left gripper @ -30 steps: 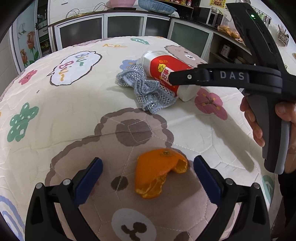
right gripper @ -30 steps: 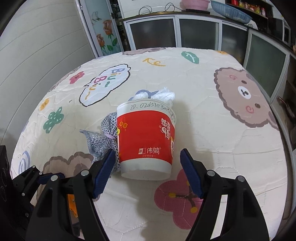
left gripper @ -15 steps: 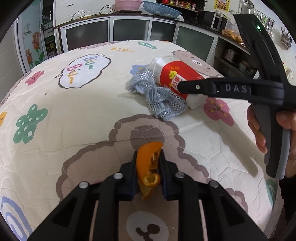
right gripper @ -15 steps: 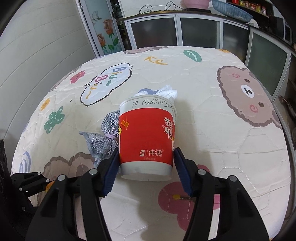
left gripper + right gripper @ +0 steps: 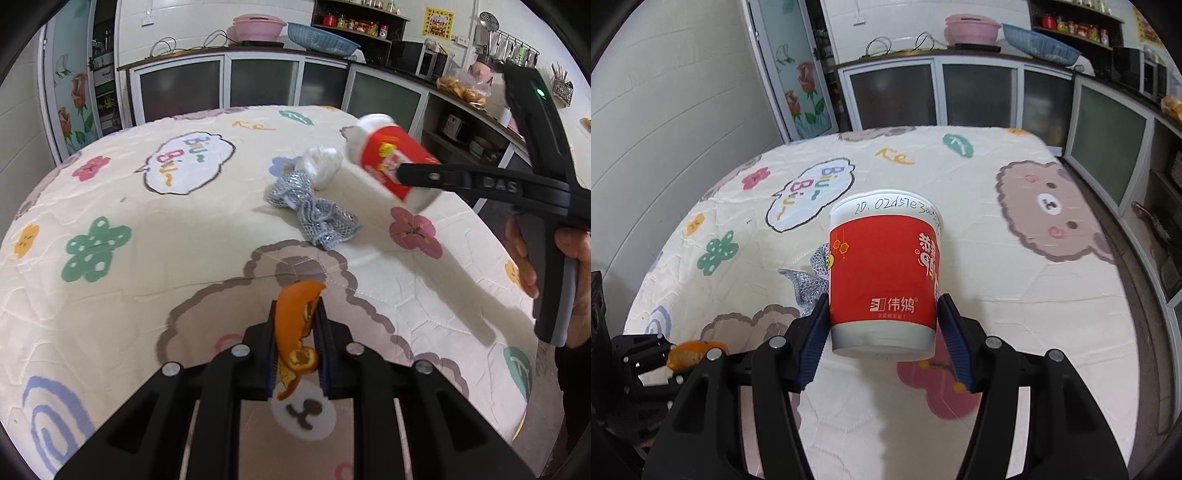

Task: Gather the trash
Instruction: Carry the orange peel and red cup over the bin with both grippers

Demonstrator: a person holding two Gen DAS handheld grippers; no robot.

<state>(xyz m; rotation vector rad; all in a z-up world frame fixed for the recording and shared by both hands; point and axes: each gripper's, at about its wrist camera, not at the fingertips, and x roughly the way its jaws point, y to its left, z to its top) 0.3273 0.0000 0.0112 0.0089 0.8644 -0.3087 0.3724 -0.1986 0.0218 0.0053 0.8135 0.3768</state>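
Above quilted desk (image 5: 1015, 295): two trash items held, ready for disposal.
Left claw (image 5: 295, 332) clamped on orange peel (image 5: 297, 325); right claw (image 5: 882, 332) clamped on red cup (image 5: 882, 273).

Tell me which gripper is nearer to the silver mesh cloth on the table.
Right. The right gripper, shut on the red cup, hangs just beside the silver mesh cloth. The left gripper, clamping the orange peel, sits farther back over the bear print.

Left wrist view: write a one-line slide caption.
Left gripper pinches orange peel; right gripper lifts red cup above the table.
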